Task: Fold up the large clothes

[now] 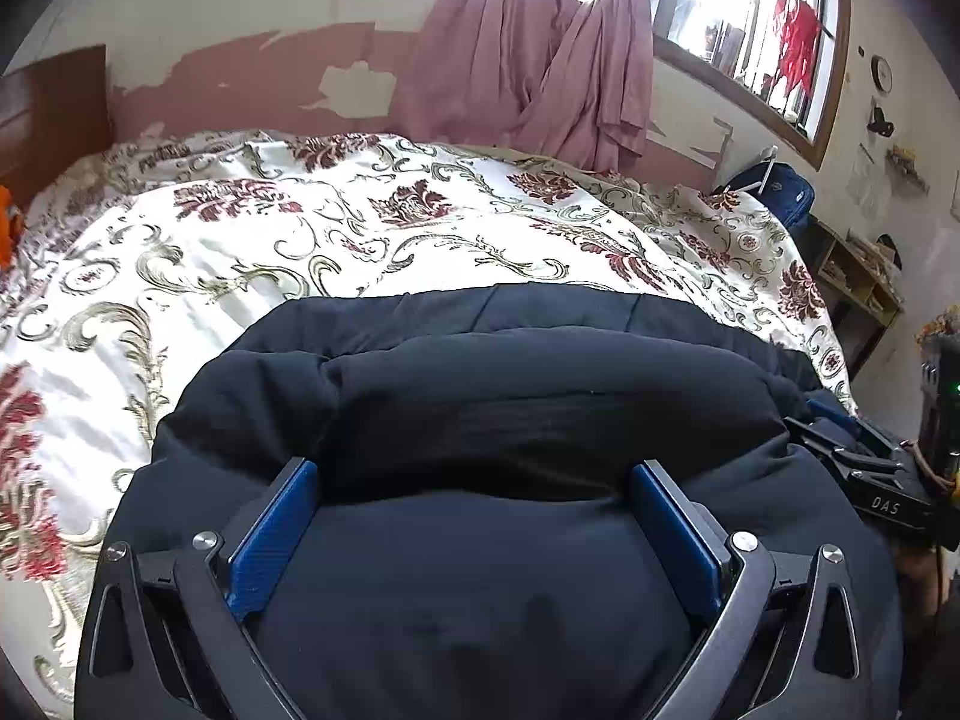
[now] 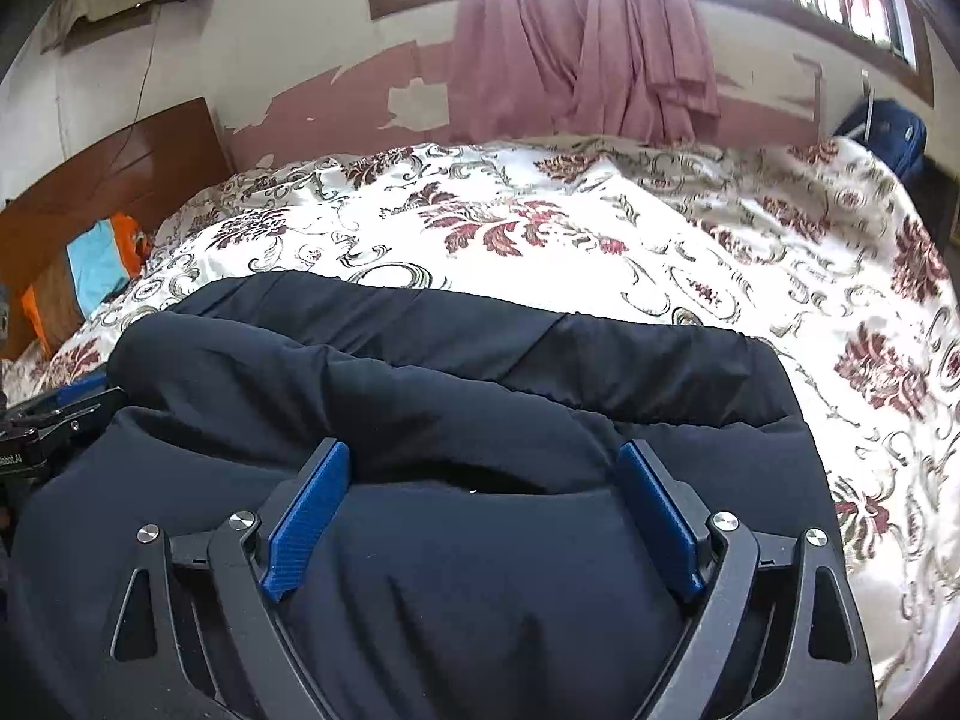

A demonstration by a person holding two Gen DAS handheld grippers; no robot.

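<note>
Floral bedding (image 1: pixel 360 228) in cream with red and grey scrollwork covers the bed and serves as the work surface; it looks soft and yielding, so it will give little firm backing when fabric is pressed down. Behind the bed stands a wall with peeling pink paint (image 1: pixel 252 78), pink curtains (image 1: pixel 540 60) knotted below a bright window, and a wooden headboard (image 2: pixel 114 168) at the far left. The dark padded garment (image 1: pixel 480 408), apparently a quilted jacket, lies on the near part of the bed, with a thick rolled fold across its middle. Judged from its bulk and smooth shell, it is probably light but springy and somewhat slippery, and folds may tend to reopen. The left gripper (image 1: pixel 474 480) hovers low over the garment's left portion with jaws spread wide and nothing held; its blue pads (image 1: pixel 282 522) straddle the fabric. The right gripper (image 2: pixel 486 468) sits likewise over the right portion, jaws apart and empty. A suitable hold would be the stitched hem or the edge of the rolled fold, taking several layers at once.
</note>
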